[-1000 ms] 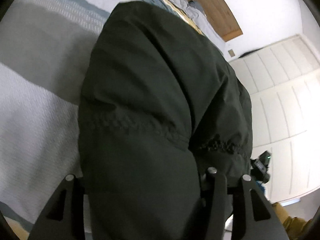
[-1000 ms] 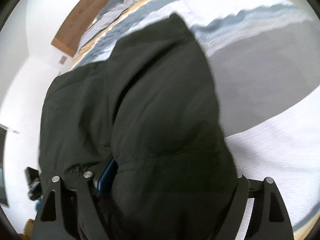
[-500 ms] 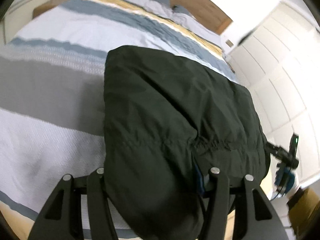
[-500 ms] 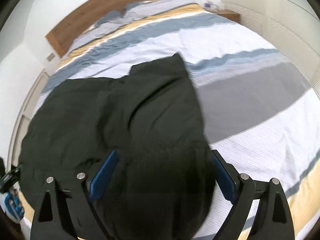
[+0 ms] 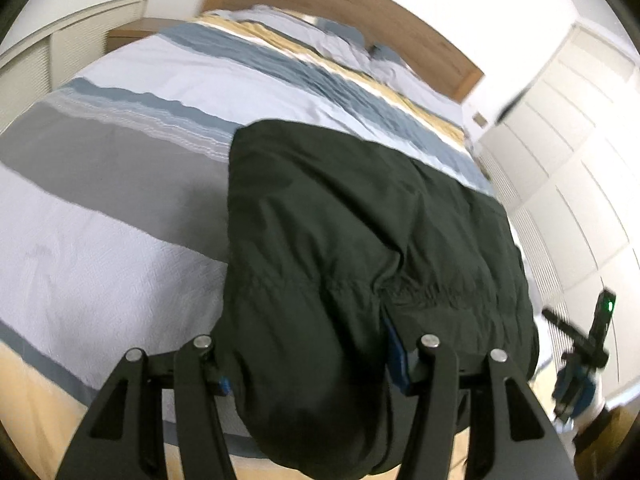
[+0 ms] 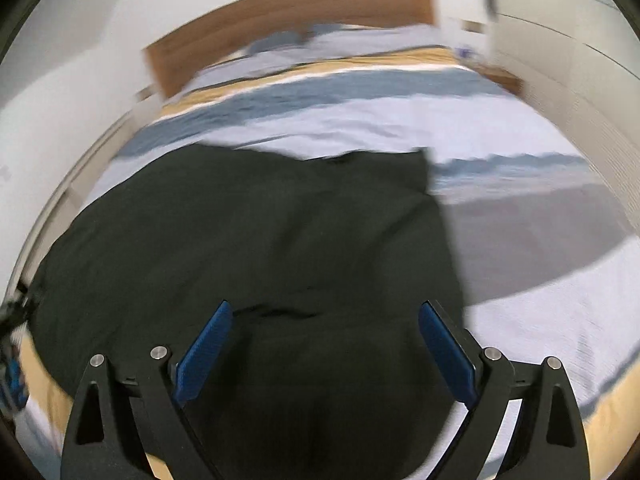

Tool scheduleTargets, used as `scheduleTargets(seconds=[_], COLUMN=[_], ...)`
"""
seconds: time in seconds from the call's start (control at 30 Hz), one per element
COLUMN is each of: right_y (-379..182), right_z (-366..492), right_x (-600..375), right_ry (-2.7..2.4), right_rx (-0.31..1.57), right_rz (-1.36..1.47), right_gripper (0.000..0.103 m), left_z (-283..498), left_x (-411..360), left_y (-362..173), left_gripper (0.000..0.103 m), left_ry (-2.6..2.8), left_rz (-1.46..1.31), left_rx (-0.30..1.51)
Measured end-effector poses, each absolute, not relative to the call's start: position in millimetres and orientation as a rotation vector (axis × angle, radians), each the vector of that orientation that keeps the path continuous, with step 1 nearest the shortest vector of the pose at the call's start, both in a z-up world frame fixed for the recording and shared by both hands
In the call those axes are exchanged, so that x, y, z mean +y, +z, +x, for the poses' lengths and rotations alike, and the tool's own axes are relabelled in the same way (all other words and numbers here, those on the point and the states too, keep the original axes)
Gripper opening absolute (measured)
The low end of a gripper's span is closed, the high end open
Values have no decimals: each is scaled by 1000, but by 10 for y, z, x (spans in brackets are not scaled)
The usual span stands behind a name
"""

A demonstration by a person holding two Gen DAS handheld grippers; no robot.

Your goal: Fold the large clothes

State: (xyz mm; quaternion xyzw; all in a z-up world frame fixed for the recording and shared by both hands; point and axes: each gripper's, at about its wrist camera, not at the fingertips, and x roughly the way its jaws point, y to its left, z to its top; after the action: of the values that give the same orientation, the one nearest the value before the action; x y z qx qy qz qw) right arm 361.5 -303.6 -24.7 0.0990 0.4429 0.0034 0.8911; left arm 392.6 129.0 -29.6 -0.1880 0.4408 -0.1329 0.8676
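A dark padded jacket [image 5: 360, 240] lies folded on a bed [image 5: 120, 220], near the foot end and towards one side edge, its near hem hanging over the foot of the bed. The bedcover carries grey, white, blue and yellow bands; most of it, on the far side of the jacket and up towards the pillows [image 5: 344, 40], lies bare. A wooden headboard [image 6: 288, 12] stands behind the pillows against a white wall. A small wooden bedside table [image 5: 132, 32] sits at one corner of the bed head, and white panelled cupboard doors [image 5: 580, 160] run along the side closest to the jacket, leaving a narrow strip of floor between.

The left gripper [image 5: 308, 364] is about half open, with a thick roll of the jacket's hem filling the gap between its fingers; blue pads show at both sides of the cloth, and the fabric bulges out in front, so it appears to grip that fold.

The right gripper [image 6: 324, 356] stands wide, its jaws having just been opening. Its blue pads [image 6: 206, 348] are clear on both sides, the jacket lying below and between them without being pinched. This view is blurred. In the left view the right gripper shows small beside the jacket's edge, by the cupboard doors.
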Motion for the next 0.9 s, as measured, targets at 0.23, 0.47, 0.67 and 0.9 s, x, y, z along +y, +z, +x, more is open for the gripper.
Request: scheduleTargets(seconds=[0.23, 0.47, 0.67, 0.9], right_y=[-314, -188, -157, -402], right_z=[3556, 3560, 3668, 3878], right_x=[-2642, -2512, -2207, -1772], right_ry=[181, 251, 291, 288], right_rx=[920, 890, 866, 891], right_rz=[105, 78, 51, -20], right_gripper=[93, 94, 94, 94], left_z=[3886, 3598, 3554, 4015], left_x=[1666, 1839, 962, -86], left_y=[-409, -278, -95, -350], left_gripper=[60, 64, 64, 64], left_ry=[-240, -99, -208, -317], left_rz=[-660, -668, -434, -189], left_rx=[868, 809, 812, 859])
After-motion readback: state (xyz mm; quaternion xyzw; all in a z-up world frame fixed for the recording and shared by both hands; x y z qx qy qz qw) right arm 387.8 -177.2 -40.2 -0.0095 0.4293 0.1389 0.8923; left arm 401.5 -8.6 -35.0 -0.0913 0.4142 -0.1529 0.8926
